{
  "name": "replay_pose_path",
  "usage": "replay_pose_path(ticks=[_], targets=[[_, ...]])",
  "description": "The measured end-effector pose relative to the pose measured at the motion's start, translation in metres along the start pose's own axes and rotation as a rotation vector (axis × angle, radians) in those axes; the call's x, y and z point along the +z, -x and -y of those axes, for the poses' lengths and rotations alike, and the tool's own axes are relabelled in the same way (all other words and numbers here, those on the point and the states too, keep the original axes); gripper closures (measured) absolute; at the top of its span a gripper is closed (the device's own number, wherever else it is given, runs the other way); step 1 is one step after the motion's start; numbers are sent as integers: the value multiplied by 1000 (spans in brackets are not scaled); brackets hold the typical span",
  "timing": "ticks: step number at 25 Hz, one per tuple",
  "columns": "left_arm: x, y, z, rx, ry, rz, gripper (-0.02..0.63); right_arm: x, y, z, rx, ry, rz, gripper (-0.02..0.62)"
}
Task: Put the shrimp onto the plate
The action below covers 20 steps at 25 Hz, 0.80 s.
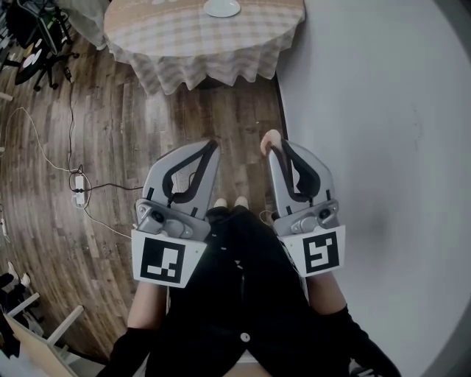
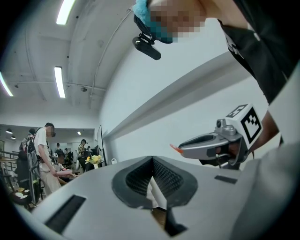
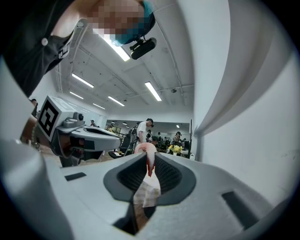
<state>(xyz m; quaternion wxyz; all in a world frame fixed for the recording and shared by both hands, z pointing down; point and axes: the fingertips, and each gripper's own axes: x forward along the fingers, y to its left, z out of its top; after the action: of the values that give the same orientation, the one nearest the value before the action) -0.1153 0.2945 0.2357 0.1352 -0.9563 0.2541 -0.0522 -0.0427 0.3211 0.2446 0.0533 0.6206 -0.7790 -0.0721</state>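
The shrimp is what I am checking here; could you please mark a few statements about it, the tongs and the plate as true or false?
1. The right tongs are shut on the shrimp. True.
2. The left tongs hold a second shrimp. False: they are shut with nothing between them.
3. The shrimp already lies on the plate. False: it is pinched at the tips of the right tongs, well apart from the plate.
4. The plate sits on a round table covered with a checked cloth. True.
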Motion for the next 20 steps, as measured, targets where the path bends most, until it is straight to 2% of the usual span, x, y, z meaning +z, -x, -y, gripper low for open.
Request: replay_pose_path(ticks=[20], targets=[[2, 16, -7, -3, -9, 44, 604, -3, 10, -15, -40, 29, -18, 554]])
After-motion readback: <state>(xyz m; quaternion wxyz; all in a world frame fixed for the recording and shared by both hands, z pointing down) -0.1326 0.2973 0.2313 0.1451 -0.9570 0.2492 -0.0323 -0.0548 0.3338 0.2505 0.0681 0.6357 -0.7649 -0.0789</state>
